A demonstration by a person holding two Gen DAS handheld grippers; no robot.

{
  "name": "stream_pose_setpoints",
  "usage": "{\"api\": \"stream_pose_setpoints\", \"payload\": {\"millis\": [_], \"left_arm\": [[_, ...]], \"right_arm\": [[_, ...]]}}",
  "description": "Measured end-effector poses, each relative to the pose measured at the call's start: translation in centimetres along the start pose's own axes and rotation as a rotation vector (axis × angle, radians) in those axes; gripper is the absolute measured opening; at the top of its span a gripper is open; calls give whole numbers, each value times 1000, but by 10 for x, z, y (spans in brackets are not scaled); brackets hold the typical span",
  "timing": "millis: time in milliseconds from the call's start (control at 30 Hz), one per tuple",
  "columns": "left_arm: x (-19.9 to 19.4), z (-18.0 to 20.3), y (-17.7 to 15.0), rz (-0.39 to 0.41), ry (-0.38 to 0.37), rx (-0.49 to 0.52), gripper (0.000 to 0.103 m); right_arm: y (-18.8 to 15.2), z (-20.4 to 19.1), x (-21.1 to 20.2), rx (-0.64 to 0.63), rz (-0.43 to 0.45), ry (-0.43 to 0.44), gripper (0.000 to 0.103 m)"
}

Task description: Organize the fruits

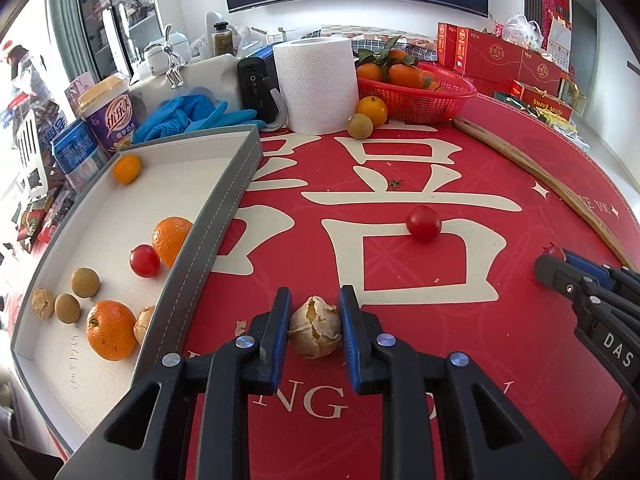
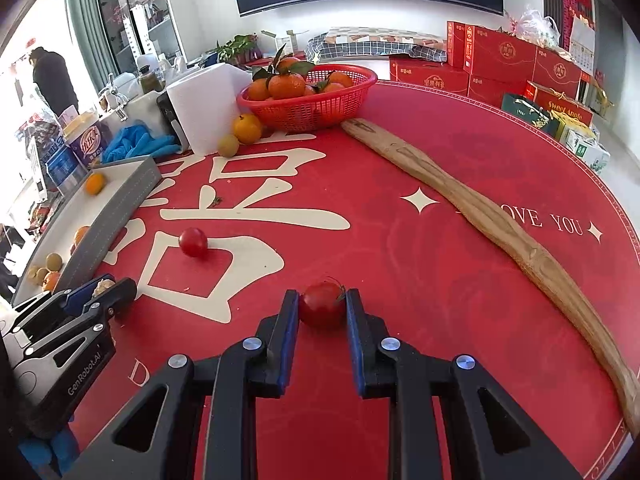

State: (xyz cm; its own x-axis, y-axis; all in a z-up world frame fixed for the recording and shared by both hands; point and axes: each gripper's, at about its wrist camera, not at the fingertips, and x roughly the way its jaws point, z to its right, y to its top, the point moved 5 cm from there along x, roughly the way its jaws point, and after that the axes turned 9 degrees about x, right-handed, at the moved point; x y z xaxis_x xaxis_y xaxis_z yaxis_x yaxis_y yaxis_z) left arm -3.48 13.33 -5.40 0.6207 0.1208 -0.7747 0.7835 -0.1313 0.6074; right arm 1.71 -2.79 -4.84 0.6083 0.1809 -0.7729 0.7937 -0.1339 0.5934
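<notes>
Fruits being gathered into the grey tray point(image 1: 224, 200) at frame left; left gripper point(image 1: 315, 320) pinching a cracked husk fruit point(image 1: 315, 332) just right of its wall, right gripper point(image 2: 322, 308) farther right, closing around a cherry tomato point(image 2: 322, 309).

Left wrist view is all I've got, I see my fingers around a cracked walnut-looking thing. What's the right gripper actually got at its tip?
Observer: The right gripper brackets a red cherry tomato, both pads against its sides, on the red table mat.
Operator: Can you see what's left of the white paper roll, past the tray?
Observer: Yes, a person in dark clothing stands far left, by the window.
Operator: And the wooden stick, how far does it run?
Observer: The wooden stick runs from the red basket to the mat's near right edge.
</notes>
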Motion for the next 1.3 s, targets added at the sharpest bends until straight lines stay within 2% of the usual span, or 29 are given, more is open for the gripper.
{"api": "stream_pose_setpoints", "payload": {"millis": [1300], "left_arm": [[-1, 0, 0, -1, 5, 4, 26]], "right_arm": [[1, -1, 0, -7, 1, -9, 24]]}}
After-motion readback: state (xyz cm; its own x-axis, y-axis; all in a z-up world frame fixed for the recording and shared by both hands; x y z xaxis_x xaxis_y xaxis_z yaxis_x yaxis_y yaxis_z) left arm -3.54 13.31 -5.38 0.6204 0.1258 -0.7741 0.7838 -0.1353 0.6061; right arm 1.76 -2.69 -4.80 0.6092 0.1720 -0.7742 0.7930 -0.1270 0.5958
